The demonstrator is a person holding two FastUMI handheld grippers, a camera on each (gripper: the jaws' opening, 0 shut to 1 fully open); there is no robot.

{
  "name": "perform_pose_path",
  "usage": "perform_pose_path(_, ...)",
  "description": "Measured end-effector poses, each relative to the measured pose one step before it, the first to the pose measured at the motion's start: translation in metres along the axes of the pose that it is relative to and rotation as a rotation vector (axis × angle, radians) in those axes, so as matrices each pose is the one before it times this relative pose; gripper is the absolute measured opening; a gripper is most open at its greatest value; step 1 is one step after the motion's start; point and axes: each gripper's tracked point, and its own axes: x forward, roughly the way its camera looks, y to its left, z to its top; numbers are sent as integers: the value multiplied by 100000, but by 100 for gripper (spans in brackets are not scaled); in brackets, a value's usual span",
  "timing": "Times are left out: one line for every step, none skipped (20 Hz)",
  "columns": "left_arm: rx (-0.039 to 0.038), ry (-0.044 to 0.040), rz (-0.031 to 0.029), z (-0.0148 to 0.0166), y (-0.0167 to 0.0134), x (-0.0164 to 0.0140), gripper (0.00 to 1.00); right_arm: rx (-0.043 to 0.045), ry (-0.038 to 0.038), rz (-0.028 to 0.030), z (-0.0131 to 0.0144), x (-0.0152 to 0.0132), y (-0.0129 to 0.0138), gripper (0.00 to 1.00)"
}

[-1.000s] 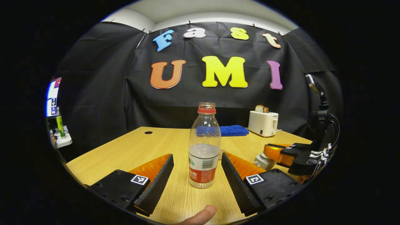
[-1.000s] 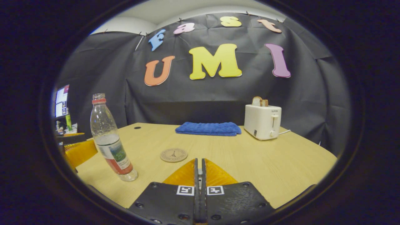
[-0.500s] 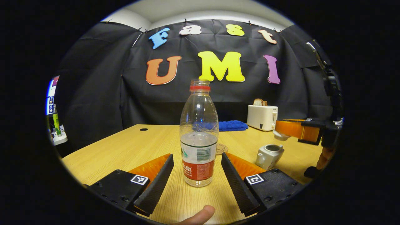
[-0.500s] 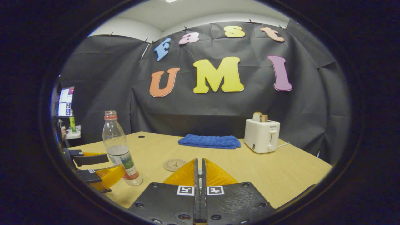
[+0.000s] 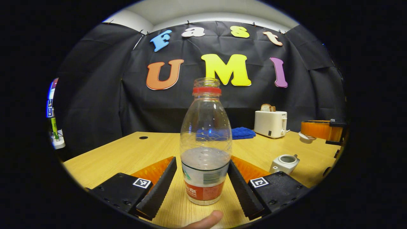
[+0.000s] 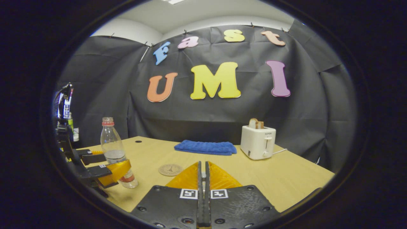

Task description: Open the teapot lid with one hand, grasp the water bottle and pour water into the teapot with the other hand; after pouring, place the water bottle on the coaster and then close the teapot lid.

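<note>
Bottle point(image 5: 205, 143) nearer (fingers point(image 5: 159, 187) apart).

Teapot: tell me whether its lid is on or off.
Off. In the left gripper view the teapot stands on the table with its round mouth open, and the right gripper holds the lid clear above it.

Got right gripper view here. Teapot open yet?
Observer: Yes. In the left gripper view the teapot stands on the table, mouth uncovered.
Operator: Lid where?
Observer: The lid hangs at the tip of the right gripper, above and beyond the teapot.
Operator: Left closed on the bottle?
Observer: Not yet. The bottle stands between the fingers of the left gripper, jaws spread, with a gap on its left side.
</note>
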Motion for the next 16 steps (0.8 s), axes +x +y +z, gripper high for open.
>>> perform_pose_path(451, -304, -1806, 357, -446, -148, 96, -776, -307, -504, 17, -99, -323, 0)
perform_pose_path(1133, -1337, -1005, 635, -280, -248, 93, -696, 104, -1153, -49, -123, -601, 0)
perform_pose_path(1913, 406, 395, 227, 313, 9, 84, -528, -152, -398, -86, -308, -420, 0)
perform_pose_path(2643, 989, 899, 6, 221, -5, 81, -188, 106, -219, -77, -192, -370, 0)
perform_pose_path(2614, 1409, 2065, 91, 247, -83, 81, 501, 291, -538, -198, -84, -567, 0)
perform_pose_path(2433, 1525, 2122, 176, 344, -102, 80, 615, 295, 10, -106, -181, -375, 0)
perform_pose_path(3551, 2029, 2242, 130, 413, -134, 79, 402, 547, 123, -213, -121, -318, 0)
perform_pose_path(4451, 1823, 1565, 281, 129, -193, 79, 83, 574, -200, -91, -48, -489, 0)
perform_pose_path(5536, 1757, 1575, 374, 108, -107, 78, 27, 502, -531, -101, -21, -589, 0)
perform_pose_path(6558, 2068, 1013, 244, 2, -124, 78, 134, 468, -804, 60, 14, -643, 0)
perform_pose_path(6918, 1560, 1063, 246, 45, -137, 78, 101, 504, -604, -24, 100, -536, 0)
perform_pose_path(7029, 666, 947, 579, 86, -53, 78, 548, -61, -388, 126, -89, -569, 0)
perform_pose_path(6832, 683, 668, 472, 96, -118, 78, 778, -33, -325, 79, -20, -619, 0)
perform_pose_path(6718, 35, 869, 618, -28, -155, 77, 755, 31, -471, 128, -88, -636, 0)
perform_pose_path(6454, 1046, 601, 353, -136, -216, 77, 589, 16, -548, -16, -75, -734, 0)
perform_pose_path(6277, 1131, 21, 1, -329, -274, 77, 421, -94, -904, 121, -113, -729, 0)
